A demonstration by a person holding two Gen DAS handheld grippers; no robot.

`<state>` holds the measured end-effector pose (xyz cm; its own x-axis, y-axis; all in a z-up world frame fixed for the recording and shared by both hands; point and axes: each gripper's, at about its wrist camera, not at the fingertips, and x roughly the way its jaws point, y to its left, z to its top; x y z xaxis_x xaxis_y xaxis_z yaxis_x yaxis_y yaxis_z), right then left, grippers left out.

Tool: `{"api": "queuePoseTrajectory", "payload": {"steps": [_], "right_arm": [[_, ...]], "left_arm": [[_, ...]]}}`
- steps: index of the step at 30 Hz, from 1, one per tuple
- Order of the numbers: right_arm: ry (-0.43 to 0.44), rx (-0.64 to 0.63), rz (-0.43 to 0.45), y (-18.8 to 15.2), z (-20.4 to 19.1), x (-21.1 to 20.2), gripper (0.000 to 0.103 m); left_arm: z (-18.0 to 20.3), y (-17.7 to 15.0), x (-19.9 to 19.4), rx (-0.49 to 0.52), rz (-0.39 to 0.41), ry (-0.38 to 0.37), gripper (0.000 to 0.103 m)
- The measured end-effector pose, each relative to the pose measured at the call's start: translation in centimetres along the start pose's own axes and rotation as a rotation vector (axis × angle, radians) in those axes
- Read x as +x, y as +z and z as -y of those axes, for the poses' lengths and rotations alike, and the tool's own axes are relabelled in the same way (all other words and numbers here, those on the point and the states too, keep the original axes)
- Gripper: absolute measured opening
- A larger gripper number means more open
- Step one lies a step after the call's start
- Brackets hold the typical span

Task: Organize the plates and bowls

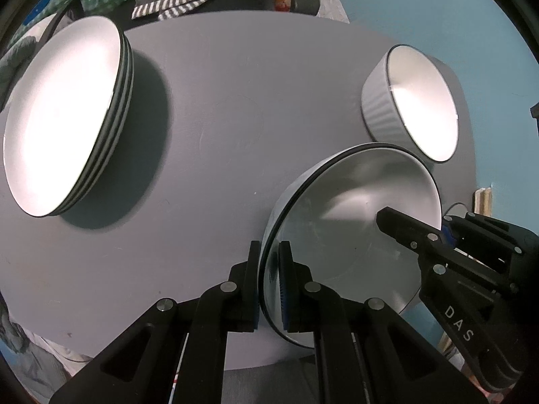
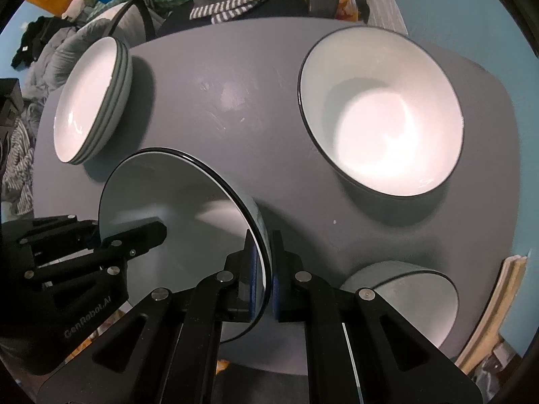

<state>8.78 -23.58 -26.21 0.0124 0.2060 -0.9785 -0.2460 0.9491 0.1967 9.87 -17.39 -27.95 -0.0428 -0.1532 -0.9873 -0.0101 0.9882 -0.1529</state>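
The grey bench carries a plate stack at far left and a ribbed bowl at right. Both the left gripper and right gripper pinch opposite rims of one plate; its lower edge is hidden.

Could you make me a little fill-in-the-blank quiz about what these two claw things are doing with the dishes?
1. Both grippers clamp the rim of the same ____, the left gripper on one side, the right gripper on the opposite side.
2. The stack of plates sits at the table's far ____ side.
3. The ribbed bowl stands on the ____ table.
4. The pads on the gripper fingers are ____ in color.

Missing words: bowl; left; gray; blue
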Motion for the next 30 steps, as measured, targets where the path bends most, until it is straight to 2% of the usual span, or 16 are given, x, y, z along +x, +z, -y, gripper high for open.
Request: {"api": "queuePoseTrajectory", "payload": {"steps": [8, 14, 20, 30], "right_arm": [[-0.023, -0.001, 0.029, 0.6, 0.2, -2.7, 0.007], [-0.029, 0.022, 0.05, 1.7, 1.9, -4.4, 0.007], [-0.042, 0.038, 0.063, 2.4, 3.4, -5.1, 0.007], [-0.049, 0.075, 0.075, 3.9, 6.7, -6.2, 0.007]], "left_arm": [[1.5, 1.0, -2.3, 0.029, 0.032, -0.012, 0.008], [2.8, 2.0, -3.8, 0.06, 0.055, -0.014, 0.008], [4.9, 4.1, -3.5, 0.087, 0.063, -0.018, 0.009], [8.2, 7.1, -3.6, 0.155, 0.079, 0.024, 0.01]]}}
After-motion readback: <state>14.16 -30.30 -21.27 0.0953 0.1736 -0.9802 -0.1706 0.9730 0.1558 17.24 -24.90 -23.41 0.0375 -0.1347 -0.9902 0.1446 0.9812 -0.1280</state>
